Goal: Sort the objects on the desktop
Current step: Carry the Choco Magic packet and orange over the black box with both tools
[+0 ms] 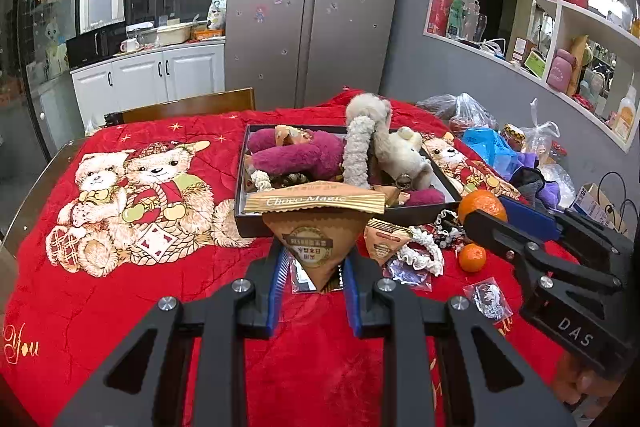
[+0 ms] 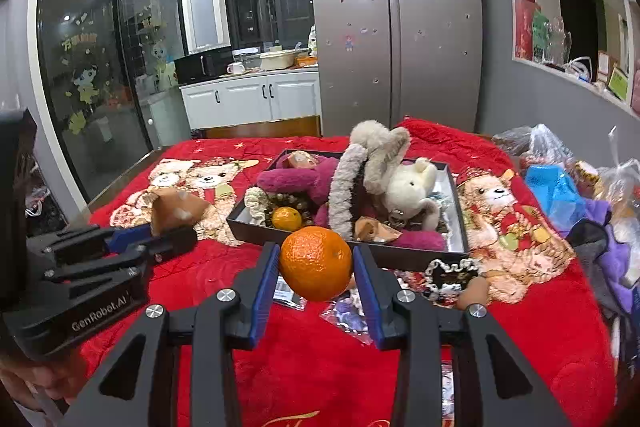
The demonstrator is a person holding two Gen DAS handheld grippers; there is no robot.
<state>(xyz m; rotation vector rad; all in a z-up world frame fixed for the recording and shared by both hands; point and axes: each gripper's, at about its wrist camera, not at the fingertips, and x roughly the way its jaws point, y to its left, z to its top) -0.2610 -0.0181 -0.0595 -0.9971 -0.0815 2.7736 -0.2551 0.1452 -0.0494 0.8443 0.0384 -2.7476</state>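
The left gripper [image 1: 314, 281] has its fingers pinching a brown triangular snack packet [image 1: 316, 247], and the right gripper [image 2: 316, 277] has its fingers pinching an orange [image 2: 316, 263]. Under both lies a red bear-printed blanket [image 1: 160, 299] covering the tabletop. Just beyond the fingers sits a dark tray [image 2: 248, 229] heaped with plush toys [image 2: 408, 187]. A smaller orange [image 1: 472, 257] lies beside the left fingers. Behind stand a silver fridge [image 1: 312, 7] and white cabinets [image 1: 160, 75].
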